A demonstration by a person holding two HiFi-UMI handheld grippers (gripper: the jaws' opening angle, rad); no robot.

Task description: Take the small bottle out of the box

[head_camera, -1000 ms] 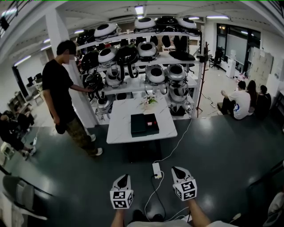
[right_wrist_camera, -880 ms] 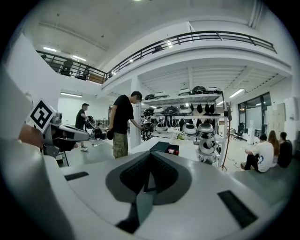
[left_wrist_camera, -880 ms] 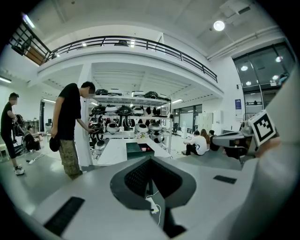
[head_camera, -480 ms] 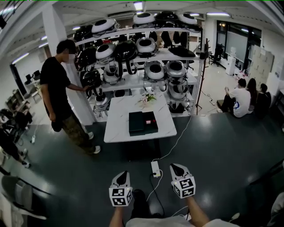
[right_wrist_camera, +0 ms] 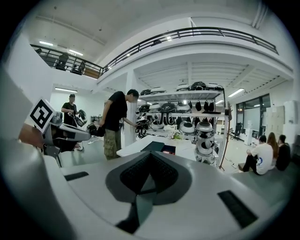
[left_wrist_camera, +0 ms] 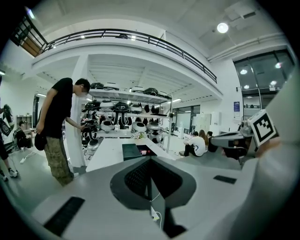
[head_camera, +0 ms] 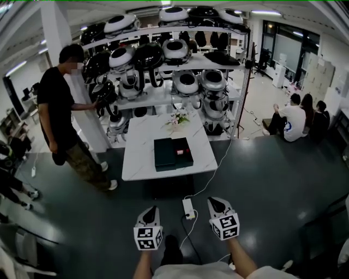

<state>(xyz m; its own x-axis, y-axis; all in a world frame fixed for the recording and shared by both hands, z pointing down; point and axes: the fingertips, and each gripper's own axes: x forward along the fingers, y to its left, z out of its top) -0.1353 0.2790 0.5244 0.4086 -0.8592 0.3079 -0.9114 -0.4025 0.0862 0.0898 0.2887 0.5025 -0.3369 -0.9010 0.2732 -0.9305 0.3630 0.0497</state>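
Left gripper (head_camera: pixel 151 210) and right gripper (head_camera: pixel 214 202): fingers (left_wrist_camera: pixel 133 180) closed tight, nothing held. Box (head_camera: pixel 173 153) sits on the table (head_camera: pixel 139 163), well ahead of both.

Big open robotics lab or workshop hall, not a home. A tall white shelf (head_camera: pixel 155 101) is packed with round black and white robot-like units (head_camera: pixel 187 82), and one white tabletop (head_camera: pixel 139 158) stands in front of it on a dark glossy floor (head_camera: pixel 272 185). A power strip (head_camera: pixel 188 208) and a loose cable (head_camera: pixel 218 163) lie on the floor. There are strip ceiling lights (head_camera: pixel 265 12), glass-walled rooms (head_camera: pixel 286 52) at the right and an upper-level balcony railing (left_wrist_camera: pixel 140 37). One person (head_camera: pixel 57 109) stands at the shelf; others (head_camera: pixel 293 122) sit on the floor.
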